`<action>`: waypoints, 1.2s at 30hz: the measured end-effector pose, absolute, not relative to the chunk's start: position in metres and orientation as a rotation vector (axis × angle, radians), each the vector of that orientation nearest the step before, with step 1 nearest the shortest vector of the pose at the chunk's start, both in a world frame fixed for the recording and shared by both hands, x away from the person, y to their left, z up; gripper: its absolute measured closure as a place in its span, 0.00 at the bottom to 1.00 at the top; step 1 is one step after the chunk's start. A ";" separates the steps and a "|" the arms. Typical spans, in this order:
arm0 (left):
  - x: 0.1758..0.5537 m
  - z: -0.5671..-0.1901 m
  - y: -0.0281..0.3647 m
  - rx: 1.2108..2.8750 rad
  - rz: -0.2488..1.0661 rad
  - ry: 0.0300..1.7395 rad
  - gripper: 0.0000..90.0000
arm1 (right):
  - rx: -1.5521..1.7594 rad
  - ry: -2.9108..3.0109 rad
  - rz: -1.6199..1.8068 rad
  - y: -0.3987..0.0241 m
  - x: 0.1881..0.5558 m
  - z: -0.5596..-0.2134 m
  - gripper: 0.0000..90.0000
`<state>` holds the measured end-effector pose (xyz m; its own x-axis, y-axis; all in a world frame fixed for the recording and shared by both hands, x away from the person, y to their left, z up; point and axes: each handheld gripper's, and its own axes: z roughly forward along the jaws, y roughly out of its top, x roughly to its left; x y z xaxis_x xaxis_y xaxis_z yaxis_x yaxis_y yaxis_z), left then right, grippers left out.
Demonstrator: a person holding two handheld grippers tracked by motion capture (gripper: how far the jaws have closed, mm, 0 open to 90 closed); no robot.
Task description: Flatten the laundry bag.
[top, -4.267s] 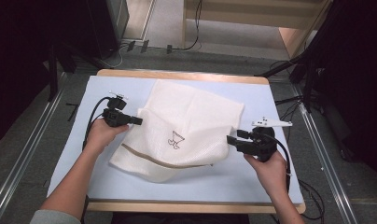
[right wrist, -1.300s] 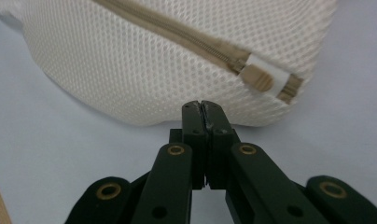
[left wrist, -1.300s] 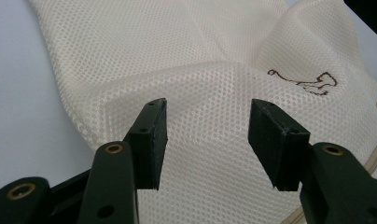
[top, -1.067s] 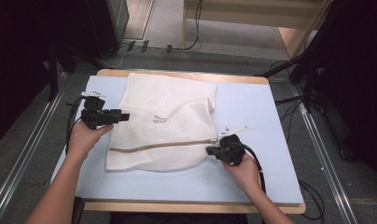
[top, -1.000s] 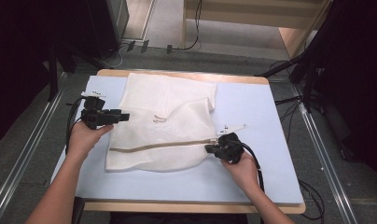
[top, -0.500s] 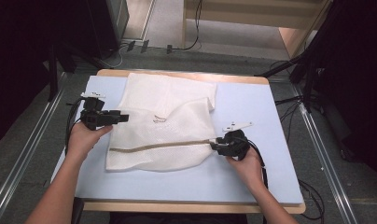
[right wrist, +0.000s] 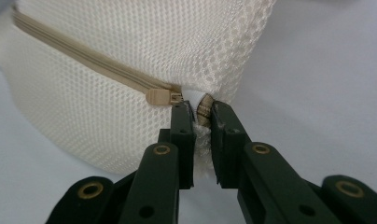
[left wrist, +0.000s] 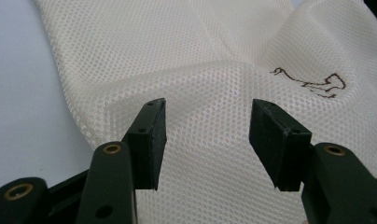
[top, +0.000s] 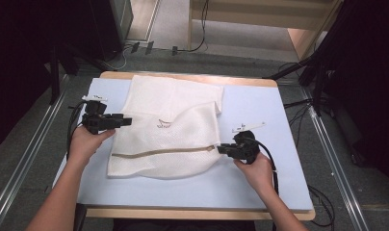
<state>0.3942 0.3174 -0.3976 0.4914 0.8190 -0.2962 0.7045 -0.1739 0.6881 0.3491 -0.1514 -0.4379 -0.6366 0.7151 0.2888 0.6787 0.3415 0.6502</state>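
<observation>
The right gripper (right wrist: 202, 114) is nearest the person; its jaws have just been closing and are now pinched on the end of the mesh bag (right wrist: 144, 51), where the tan zipper tape comes out of the white tab. The zipper pull (right wrist: 158, 96) sits just beyond the tip of one jaw, and the zipper (top: 163, 152) runs away from that grip across the bag toward the other hand. In the high view this right gripper (top: 223, 148) meets the bag's (top: 171, 130) near right corner.

The left gripper (left wrist: 206, 135) hovers with its jaws wide apart over the mesh near the bag's (left wrist: 214, 60) left edge, nothing pressed between them. Beyond its jaws lies a small brown logo (left wrist: 312, 84). In the high view the left gripper (top: 129, 121) sits at the bag's left side.

The bag lies flat on the pale blue mat (top: 260, 115), its far part folded, reaching toward the table's (top: 183, 77) far edge.
</observation>
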 end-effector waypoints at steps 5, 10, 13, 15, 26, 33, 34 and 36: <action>0.395 -0.398 0.317 1.928 0.178 1.261 0.52 | 1.338 2.493 1.257 -0.164 0.328 -0.409 0.91; 0.401 -0.403 0.315 1.930 0.187 1.276 0.51 | 1.347 2.540 1.166 -0.169 0.318 -0.423 0.86; 0.405 -0.407 0.316 1.931 0.181 1.291 0.51 | 1.342 2.551 1.121 -0.172 0.318 -0.430 0.77; 0.406 -0.409 0.316 1.937 0.185 1.295 0.51 | 1.303 2.512 1.168 -0.177 0.318 -0.428 0.69; 0.410 -0.419 0.326 1.958 0.207 1.363 0.52 | 1.273 2.417 1.218 -0.163 0.369 -0.436 0.52; 0.407 -0.428 0.340 1.928 0.200 1.424 0.53 | 1.298 2.394 1.188 -0.149 0.402 -0.450 0.49; 0.407 -0.431 0.341 1.920 0.172 1.435 0.54 | 1.309 2.392 1.193 -0.147 0.405 -0.452 0.49; 0.408 -0.437 0.340 1.929 0.130 1.468 0.58 | 1.339 2.389 1.197 -0.146 0.410 -0.457 0.51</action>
<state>0.4084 0.3405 -0.4371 0.3528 0.8789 -0.3211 0.8087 -0.1137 0.5771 0.4104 -0.1457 -0.4572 -0.5895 0.7727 0.2353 0.6511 0.2822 0.7045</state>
